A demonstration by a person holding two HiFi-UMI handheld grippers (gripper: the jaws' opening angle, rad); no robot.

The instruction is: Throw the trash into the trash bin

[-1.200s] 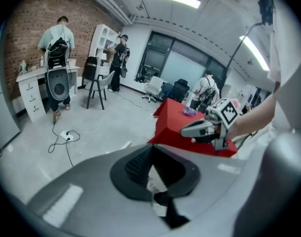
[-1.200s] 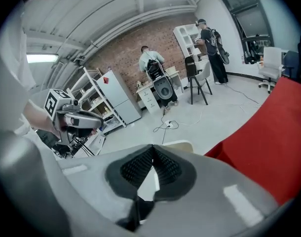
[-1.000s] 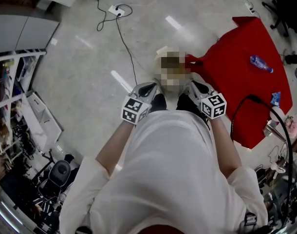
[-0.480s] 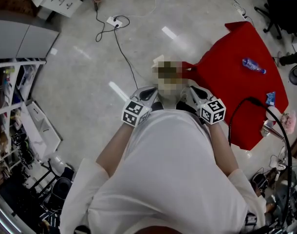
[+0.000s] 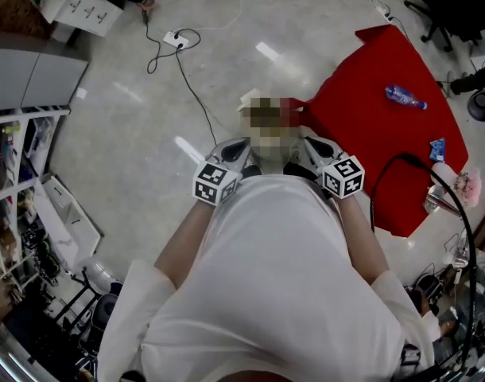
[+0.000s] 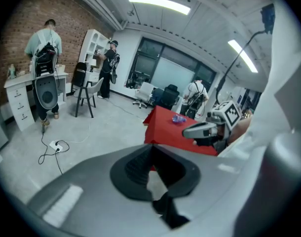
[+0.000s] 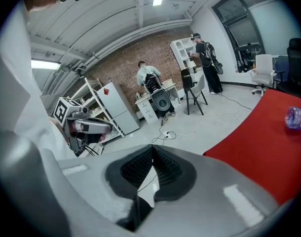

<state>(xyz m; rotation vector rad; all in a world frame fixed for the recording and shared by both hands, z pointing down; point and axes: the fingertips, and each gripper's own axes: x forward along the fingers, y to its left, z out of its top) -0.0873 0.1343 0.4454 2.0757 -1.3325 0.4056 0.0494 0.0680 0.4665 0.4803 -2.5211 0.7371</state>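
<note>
Trash, a crushed clear plastic bottle with a blue label (image 5: 405,96), lies on the red-draped desk (image 5: 370,134), well apart from both claws. The left claw (image 5: 241,146) and the right claw (image 5: 310,144) are each pinched closed on nothing, side by side in front of the person's white shirt (image 5: 274,277).

Left tool (image 5: 236,151) and right tool (image 5: 312,148) near red cloth (image 5: 370,150) bearing perhaps a bottle (image 5: 405,96).
</note>
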